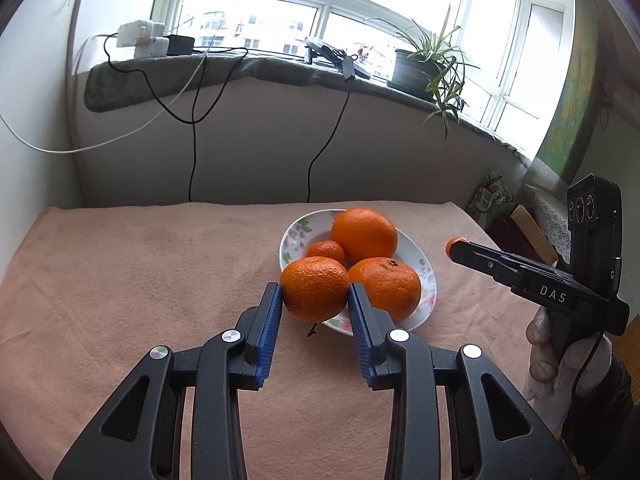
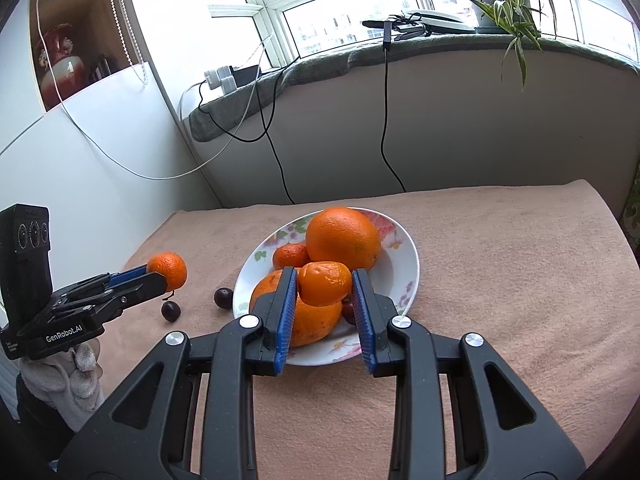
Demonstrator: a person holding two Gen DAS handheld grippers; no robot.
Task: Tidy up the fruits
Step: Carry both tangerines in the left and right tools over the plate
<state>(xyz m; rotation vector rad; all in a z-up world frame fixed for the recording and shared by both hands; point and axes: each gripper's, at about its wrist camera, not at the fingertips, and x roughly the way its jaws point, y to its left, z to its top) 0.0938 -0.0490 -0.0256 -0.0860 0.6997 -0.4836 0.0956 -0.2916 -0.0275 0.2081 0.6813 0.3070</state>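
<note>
Two grippers: you have one fruit clamped in each, so both hands are mid-carry.
Left gripper (image 1: 314, 300): your blue pads are closed on a mandarin (image 1: 315, 289), held above the cloth at the plate's near-left rim, about 7 o'clock of the plate (image 1: 428, 276). A bit of stem hangs under it.
Right gripper (image 2: 325, 284): clamped on a smaller tangerine (image 2: 325, 283), raised over the near half of the plate, roughly its 6 o'clock, in front of the fruit lying there.
Step in hand: I judge you are at the placing stage, both citrus lifted and not yet set down.
Next move: it calls for finding a free spot; the plate looks crowded, so lower slowly and let go only once the fruit is seated, or it may roll off the pile. Bring one hand in at a time so the grippers do not meet over the plate.
Count, citrus on the plate: three, namely one large orange (image 1: 364, 235) at 12 o'clock, one small tangerine at 9 o'clock, one big mandarin (image 1: 386, 286) at 5 o'clock.
Count, citrus held: two.
Count, dark round fruits: two on the towel (image 2: 500, 280) at the plate's 8 o'clock; a third dark one seems to sit on the plate, partly hidden by your right finger.
Count, plates: one.
</note>
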